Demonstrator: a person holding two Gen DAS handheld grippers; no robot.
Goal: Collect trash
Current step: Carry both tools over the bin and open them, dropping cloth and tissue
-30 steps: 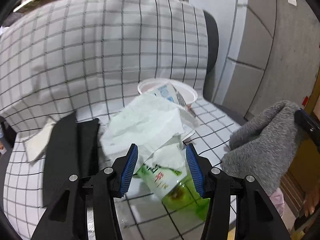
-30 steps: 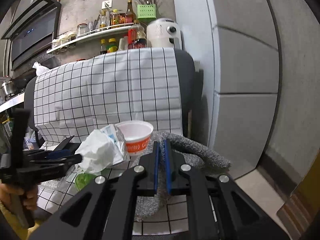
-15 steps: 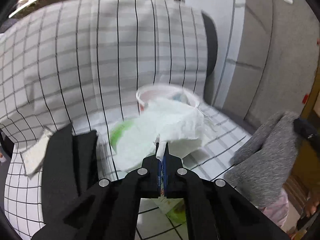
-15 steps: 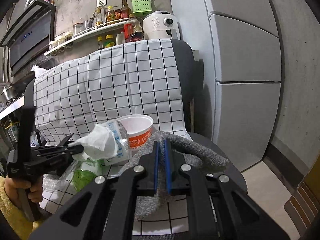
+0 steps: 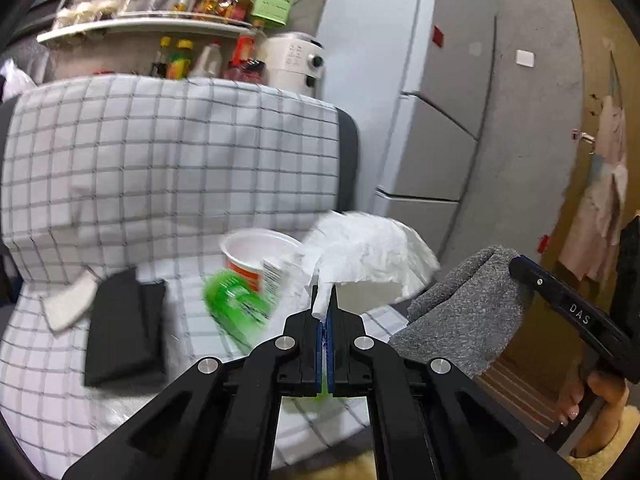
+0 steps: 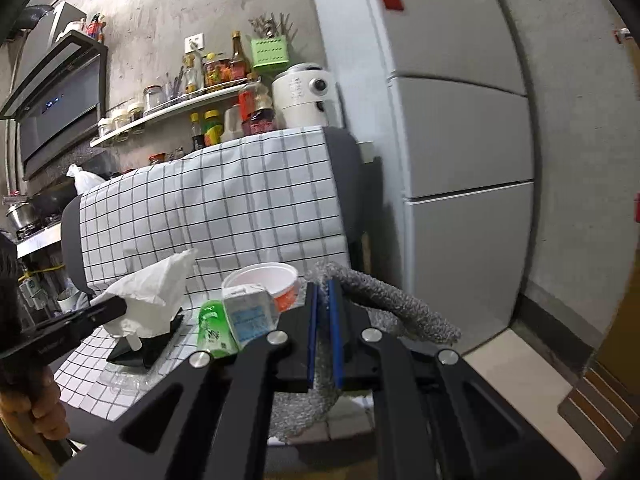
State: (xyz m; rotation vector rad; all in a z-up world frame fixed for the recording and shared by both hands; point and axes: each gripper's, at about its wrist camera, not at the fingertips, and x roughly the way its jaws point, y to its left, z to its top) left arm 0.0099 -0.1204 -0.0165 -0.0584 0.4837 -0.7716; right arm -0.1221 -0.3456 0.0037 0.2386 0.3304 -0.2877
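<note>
The seat of the chair draped in white grid-checked cloth is crowded at its middle: a white-and-orange plastic cup, a green plastic bottle and a small white carton stand touching. A folded black cloth occupies the left part. The grey knitted fabric blocks the right edge. Bare cloth shows between the black cloth and the bottle.

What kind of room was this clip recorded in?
Most likely a home kitchen: a shelf of sauce bottles on the wall, a range hood over pots, and a tall grey fridge. The trash lies on a checked-cloth-covered seat.
</note>
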